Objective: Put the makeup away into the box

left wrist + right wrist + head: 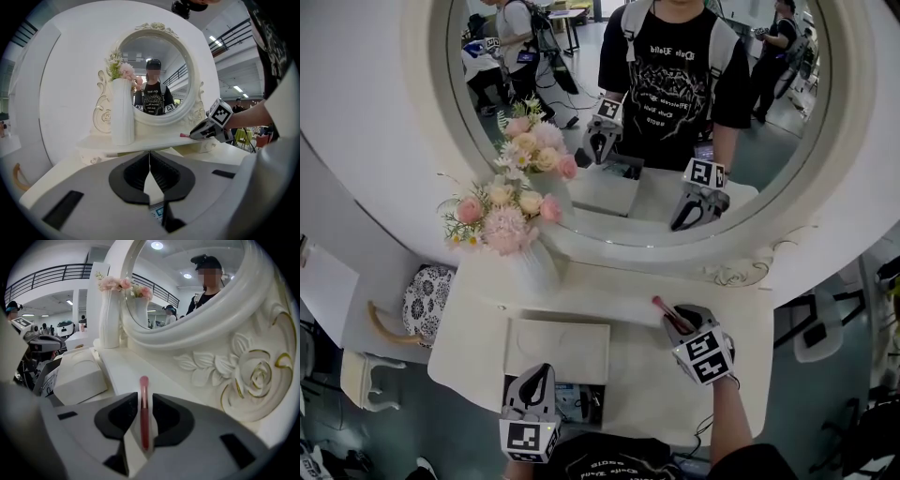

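Note:
A thin pink makeup stick (144, 413) lies lengthwise between the jaws of my right gripper (144, 397), which is shut on it. In the head view that gripper (677, 322) hovers at the right of the white vanity top (637, 375), with the stick's tip (660, 305) poking out toward the mirror. The white box (557, 349) sits on the vanity left of it, and also shows in the right gripper view (77, 373). My left gripper (539, 377) is at the table's front edge just below the box. Its jaws (149, 161) meet with nothing between them.
A round mirror (637, 122) in a carved white frame stands behind a raised shelf (154, 143). A white vase of pink flowers (502, 220) stands at the shelf's left. A small blue-printed item (577, 398) lies under the left gripper. A patterned stool (427, 300) stands left of the vanity.

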Demonstrator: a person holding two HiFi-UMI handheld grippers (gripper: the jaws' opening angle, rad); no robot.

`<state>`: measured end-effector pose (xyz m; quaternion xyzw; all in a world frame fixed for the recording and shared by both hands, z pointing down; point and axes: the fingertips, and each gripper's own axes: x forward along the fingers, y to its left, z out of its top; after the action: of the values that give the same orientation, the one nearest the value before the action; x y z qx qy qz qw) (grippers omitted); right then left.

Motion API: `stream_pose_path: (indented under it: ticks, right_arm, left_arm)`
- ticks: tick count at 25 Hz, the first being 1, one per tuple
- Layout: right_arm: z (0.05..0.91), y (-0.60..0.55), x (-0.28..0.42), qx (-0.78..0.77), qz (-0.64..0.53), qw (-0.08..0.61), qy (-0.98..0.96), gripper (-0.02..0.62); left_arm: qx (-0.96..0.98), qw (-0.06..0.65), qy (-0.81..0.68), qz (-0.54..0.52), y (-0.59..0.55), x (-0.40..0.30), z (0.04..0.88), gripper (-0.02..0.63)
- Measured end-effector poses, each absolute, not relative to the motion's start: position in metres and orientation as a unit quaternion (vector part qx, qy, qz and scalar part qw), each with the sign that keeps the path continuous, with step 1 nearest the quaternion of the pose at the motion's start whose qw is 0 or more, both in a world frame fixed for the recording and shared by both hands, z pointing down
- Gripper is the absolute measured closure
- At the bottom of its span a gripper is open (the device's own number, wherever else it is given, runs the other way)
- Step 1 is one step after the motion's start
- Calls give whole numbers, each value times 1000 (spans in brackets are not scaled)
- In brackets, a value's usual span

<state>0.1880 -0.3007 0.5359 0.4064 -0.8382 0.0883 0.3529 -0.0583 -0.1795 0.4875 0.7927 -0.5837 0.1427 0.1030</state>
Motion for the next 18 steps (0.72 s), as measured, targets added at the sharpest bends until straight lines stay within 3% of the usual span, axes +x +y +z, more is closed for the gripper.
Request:
stream_pose_path:
  ticks: [18]
  right_arm:
    - [538,-299,185,380,133,361,-841,543]
  left_arm:
    - [809,107,-567,112,-181,-60,481,589]
